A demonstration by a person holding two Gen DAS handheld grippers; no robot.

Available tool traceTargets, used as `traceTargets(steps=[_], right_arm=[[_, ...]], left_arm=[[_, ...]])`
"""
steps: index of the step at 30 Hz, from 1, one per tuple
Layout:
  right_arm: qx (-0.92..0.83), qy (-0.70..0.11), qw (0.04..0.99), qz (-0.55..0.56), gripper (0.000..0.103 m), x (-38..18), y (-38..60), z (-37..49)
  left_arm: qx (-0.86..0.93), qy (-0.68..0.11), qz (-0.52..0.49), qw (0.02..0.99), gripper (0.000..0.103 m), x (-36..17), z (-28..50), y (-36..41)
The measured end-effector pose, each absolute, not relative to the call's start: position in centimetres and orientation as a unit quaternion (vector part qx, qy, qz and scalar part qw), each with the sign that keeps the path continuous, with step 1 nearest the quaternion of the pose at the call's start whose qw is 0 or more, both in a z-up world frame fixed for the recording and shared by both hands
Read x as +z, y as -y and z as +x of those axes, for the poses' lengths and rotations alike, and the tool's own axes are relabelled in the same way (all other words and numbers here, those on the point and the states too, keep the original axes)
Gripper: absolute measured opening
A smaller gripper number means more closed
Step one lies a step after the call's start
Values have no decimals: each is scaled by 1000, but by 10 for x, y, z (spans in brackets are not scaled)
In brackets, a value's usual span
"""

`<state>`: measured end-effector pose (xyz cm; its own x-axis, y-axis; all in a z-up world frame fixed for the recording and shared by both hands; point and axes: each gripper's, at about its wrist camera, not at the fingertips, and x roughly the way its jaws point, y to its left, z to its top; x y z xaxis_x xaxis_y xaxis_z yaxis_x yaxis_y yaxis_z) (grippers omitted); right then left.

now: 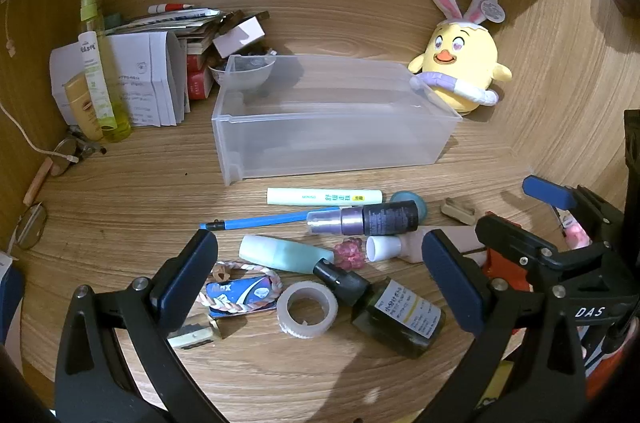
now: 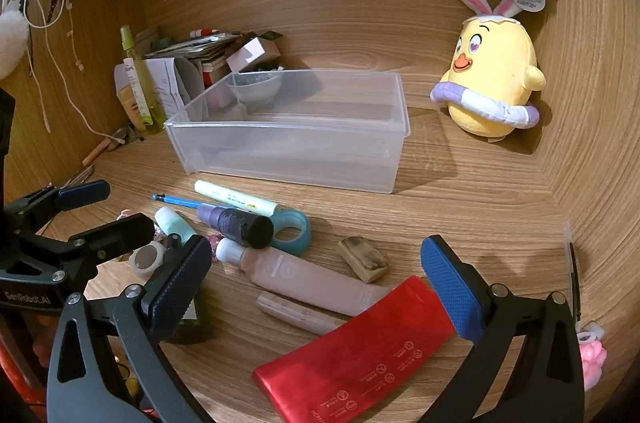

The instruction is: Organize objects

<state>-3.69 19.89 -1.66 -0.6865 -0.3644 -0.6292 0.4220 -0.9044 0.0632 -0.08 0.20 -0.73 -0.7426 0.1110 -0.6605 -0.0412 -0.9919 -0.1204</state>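
Bin [image 2: 288,131]: ahead of both tongs, holding nothing; none sorted.
Clutter [image 1: 304,255]: loose beneath tongs, all left.
Left tongs [image 1: 320,275]: apart, nothing held.
Right tongs [image 2: 316,283]: apart, nothing held.

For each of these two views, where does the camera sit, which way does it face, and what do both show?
Left wrist: rides the left gripper, facing the clutter and clear bin; its open fingers frame the tape roll, and the right gripper shows at right.
Right wrist: rides the right gripper, open over the red tube; the left gripper shows at left.
Shared: bin, plush chick, purple spray bottle.
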Motion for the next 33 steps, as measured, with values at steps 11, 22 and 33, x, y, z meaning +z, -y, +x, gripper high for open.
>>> traceTargets(steps=[11,22,33], right_arm=[[-917,-43,216,333,103,-17,-198,-37],[-917,-42,216,332,103,-16,-197,-37],[-927,-37,212,307,101,-7,-201,-28]], left_arm=[[932,49,-357,41,103,-8,-1,-2],[933,50,-354,40,103,-8,1,-1],[936,70,-341,45,83,-3,8,10]])
